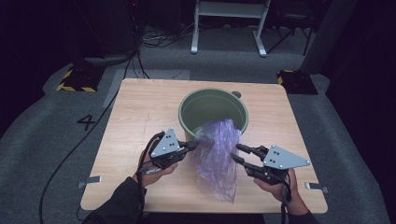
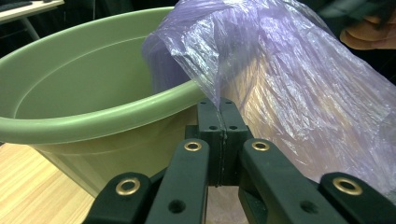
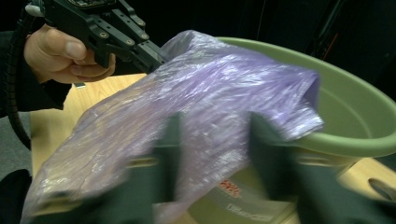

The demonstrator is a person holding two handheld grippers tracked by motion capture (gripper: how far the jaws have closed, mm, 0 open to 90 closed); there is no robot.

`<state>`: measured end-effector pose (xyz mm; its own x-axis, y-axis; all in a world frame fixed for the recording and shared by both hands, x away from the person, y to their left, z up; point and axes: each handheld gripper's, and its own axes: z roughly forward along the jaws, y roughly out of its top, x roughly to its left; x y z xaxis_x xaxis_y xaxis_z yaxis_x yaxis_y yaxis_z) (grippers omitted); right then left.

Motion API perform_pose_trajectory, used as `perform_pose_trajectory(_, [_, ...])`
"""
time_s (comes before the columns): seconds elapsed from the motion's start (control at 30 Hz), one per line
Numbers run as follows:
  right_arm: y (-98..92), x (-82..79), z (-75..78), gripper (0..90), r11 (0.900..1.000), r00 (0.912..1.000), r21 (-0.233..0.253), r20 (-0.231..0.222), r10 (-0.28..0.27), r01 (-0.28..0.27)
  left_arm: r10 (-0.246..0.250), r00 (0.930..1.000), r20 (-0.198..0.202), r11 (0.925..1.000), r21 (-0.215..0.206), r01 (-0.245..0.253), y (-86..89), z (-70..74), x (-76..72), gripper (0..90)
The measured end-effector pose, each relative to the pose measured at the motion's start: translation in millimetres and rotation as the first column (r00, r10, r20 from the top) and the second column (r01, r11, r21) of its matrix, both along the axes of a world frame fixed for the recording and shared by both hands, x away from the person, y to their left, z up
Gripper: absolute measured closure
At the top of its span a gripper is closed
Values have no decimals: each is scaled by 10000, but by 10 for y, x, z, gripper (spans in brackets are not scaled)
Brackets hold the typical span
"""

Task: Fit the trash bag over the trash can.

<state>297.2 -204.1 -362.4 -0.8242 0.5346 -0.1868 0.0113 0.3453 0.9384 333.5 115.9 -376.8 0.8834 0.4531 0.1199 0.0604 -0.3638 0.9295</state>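
Observation:
A green plastic bucket [image 1: 212, 109] stands on the wooden table [image 1: 135, 116]. A thin purple plastic bag [image 1: 217, 156] hangs over its near rim and down onto the table. My left gripper [image 1: 195, 144] is shut on the bag's left edge, and the left gripper view shows its jaws pinched on the film [image 2: 219, 105] beside the bucket [image 2: 93, 107]. At the bag's right side my right gripper [image 1: 237, 153] stands open, jaws spread apart. The right gripper view shows the bag [image 3: 196, 107] draped in front of my blurred jaws, the bucket [image 3: 355, 112] behind, and the left gripper [image 3: 159, 55] gripping the far edge.
A small hole [image 1: 236, 94] lies in the tabletop behind the bucket. Metal brackets [image 1: 91, 180] stick out at the table's near corners. Grey carpet [image 1: 46, 121] surrounds the table, with a cable [image 1: 79, 140] on the left and a white stand [image 1: 229, 23] beyond.

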Motion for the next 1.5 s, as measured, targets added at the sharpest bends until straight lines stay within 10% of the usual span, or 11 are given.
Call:
perform_pose_trajectory(0.33, [123, -102, -33, 236, 9991, 9989, 30, -222, 413, -413, -330, 9995, 22, 9994, 95, 330, -48, 11, -60, 900])
perform_pose_trajectory(0.67, [221, -74, -96, 876, 9752, 9786, -1579, 1595, -1300, 1553, -424, 9990, 164, 9991, 33, 424, -32, 63, -88, 900])
perform_pose_trajectory(0.97, [156, 124, 190, 900, 9846, 9735, -829, 1831, -1370, 1541, -96, 9994, 325, 9995, -287, 105, 32, 144, -42, 881])
perform_pose_trajectory(1.23, [173, 546, 350, 900, 9892, 9868, -639, 1029, -1250, 1320, 104, 9996, 270, 9982, -598, -87, 57, 149, -37, 602])
perform_pose_trajectory(1.5, [181, 843, 323, 900, 9801, 9824, -704, 335, -1838, 1858, -209, 9998, -54, 9946, -1018, 203, 117, 155, -78, 268])
